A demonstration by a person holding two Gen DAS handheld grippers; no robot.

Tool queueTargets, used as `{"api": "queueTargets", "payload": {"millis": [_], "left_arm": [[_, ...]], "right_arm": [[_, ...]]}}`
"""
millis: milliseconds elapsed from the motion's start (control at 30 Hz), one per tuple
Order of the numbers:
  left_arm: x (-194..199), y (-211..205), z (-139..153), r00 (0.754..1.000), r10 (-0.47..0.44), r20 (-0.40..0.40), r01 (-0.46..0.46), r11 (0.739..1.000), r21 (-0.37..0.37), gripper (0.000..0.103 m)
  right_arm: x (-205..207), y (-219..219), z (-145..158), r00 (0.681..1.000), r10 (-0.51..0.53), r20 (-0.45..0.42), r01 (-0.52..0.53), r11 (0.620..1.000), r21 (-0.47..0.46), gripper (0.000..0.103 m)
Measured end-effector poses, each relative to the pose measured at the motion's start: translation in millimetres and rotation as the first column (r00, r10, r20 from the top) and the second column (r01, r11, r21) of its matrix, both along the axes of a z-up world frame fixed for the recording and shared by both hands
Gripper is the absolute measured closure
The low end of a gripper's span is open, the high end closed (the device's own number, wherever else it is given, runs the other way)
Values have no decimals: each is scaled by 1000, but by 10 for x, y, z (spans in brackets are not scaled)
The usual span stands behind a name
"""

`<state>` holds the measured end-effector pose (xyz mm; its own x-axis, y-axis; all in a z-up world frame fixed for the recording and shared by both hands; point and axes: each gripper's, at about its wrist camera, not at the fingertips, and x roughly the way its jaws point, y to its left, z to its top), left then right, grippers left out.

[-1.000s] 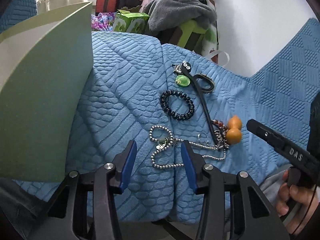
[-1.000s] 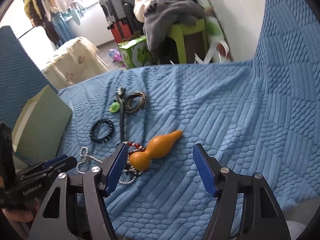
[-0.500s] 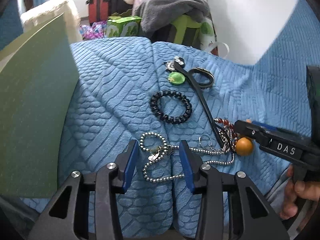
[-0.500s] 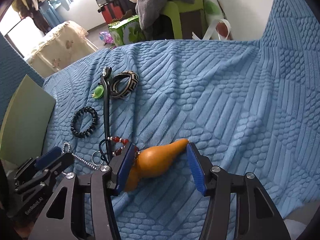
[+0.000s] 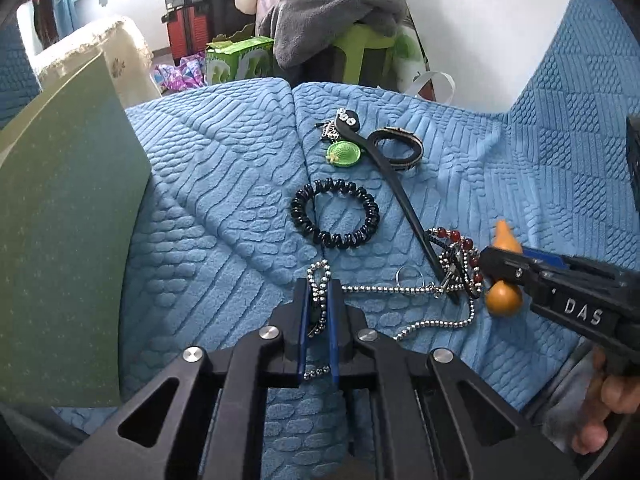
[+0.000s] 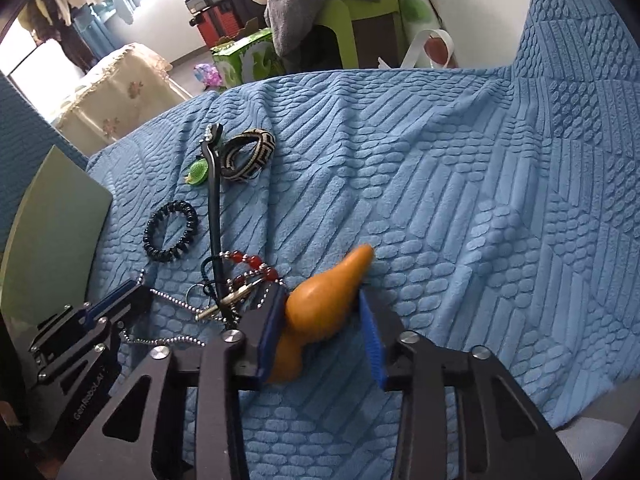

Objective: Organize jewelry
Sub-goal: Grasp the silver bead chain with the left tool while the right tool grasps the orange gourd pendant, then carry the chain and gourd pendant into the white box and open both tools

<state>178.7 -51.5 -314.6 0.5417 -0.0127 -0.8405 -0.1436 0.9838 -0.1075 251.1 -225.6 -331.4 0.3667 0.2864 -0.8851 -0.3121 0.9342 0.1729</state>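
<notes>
- Silver ball-chain necklace [image 5: 384, 289], one, clamped in the left hand-held gripper [image 5: 318, 304], whose jaws have just closed.
- Right hand-held gripper [image 6: 322, 320], jaws just closing, presses on one orange gourd pendant [image 6: 320, 304].
- One black coil bracelet [image 5: 335, 213], one woven bangle [image 6: 248, 155], one green charm [image 5: 344, 154], on blue textured bedspread [image 6: 460, 200]; cluttered room behind.

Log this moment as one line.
left gripper: shut on bead chain | right gripper: just closing around gourd pendant | both on blue cover

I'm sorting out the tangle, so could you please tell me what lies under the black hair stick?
The black hair stick crosses over the silver ball chain and the red bead string near its tip; the tip itself and any knotting beneath are hidden.
</notes>
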Motion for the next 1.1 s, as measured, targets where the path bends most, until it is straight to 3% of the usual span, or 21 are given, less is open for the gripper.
{"api": "queueTargets", "payload": {"millis": [300,433,633,1100], "left_arm": [[-84,97,191,999,20,38,-16,995,-96,96],[-138,120,379,997,15,70,-5,989,-146,97],[-143,20,746,992,-27,120,49,981,-186,97],[-151,74,1574,973,-23,230,76,972,-224,97]], "right_arm": [[-40,47,155,999,5,36,-5,1000,19,72],[-119,39,340,996,22,82,-24,999,23,72],[-156,14,457,998,12,60,-13,1000,13,72],[-209,19,1298,988,-2,155,-3,999,37,72]]}}
